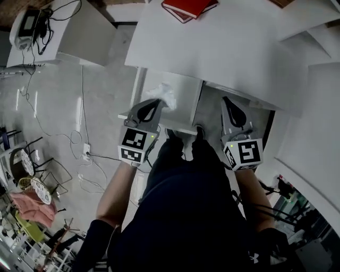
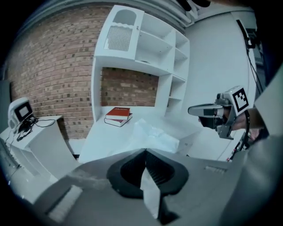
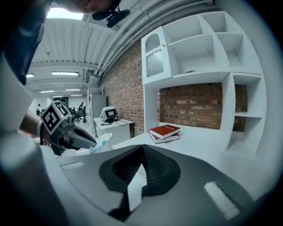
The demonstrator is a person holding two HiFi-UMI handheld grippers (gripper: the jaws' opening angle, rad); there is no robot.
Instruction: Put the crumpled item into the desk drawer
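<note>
brick wall (image 3: 190, 103) and a white shelf unit (image 2: 146, 44) stand behind a white desk (image 1: 228, 48); two stacked red-covered books (image 1: 188, 6) lie toward the back of its top. a white drawer (image 1: 186, 90) stands pulled out below the desk's front edge, seen from the head view just ahead of the person's legs. left gripper (image 1: 158, 103): jaws pressed together, pinching the crumpled item (image 1: 163, 95), a pale, wrinkled wad of paper-like material that sticks out past the jaw tips. the wad appears over the open drawer, near its left side; whether it touches the drawer floor cannot be told. right gripper (image 1: 224, 99): jaws closed on each other with nothing between them, held to the right of the drawer and well apart from the wad, pointing toward the desk. both grippers lie roughly level with each other, one on each side of the person's knees. to the far left, a separate white side table (image 1: 85, 32) carries a small white device (image 1: 26, 24) with dark cables, and more cables trail across the pale floor (image 1: 58, 106).
</note>
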